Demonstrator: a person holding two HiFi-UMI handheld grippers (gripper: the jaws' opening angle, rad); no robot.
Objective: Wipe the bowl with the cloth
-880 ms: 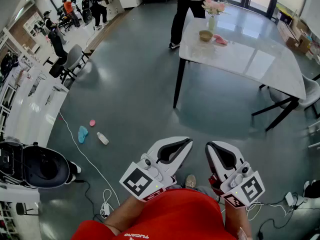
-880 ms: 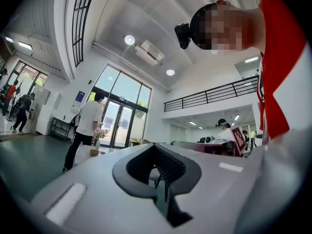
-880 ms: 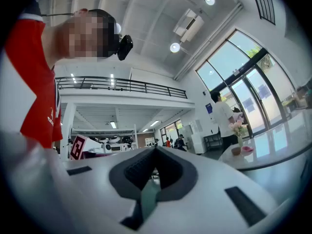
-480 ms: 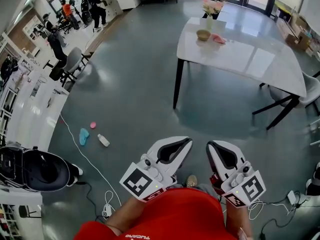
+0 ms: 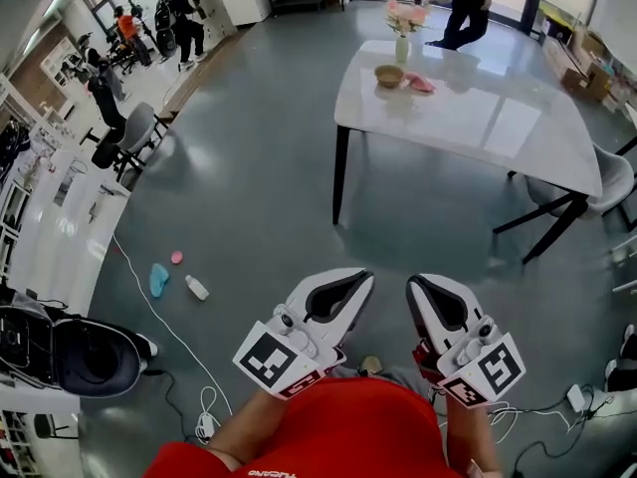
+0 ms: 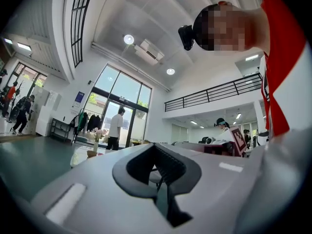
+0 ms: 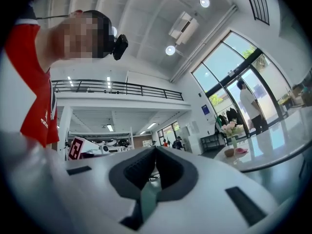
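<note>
Passer-by point(image 5: 466, 3) has walked right behind the table point(image 5: 498, 127), while left gripper point(image 5: 366, 279) and right gripper point(image 5: 412, 285) sit clamped shut on nothing (their own views show the jaws meeting, head view doesn't), well apart from the bowl point(image 5: 388, 76) and the pink cloth point(image 5: 419, 84) just right of it on that table.

Left gripper point(image 5: 350, 286) closed, right gripper point(image 5: 420, 291) closed, seemingly empty

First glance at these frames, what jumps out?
Two white grippers, left gripper and right gripper, held shut and empty at the bottom of the head view. Far ahead, a white table carries the bowl, pink cloth and a flower vase at its far end.
</note>
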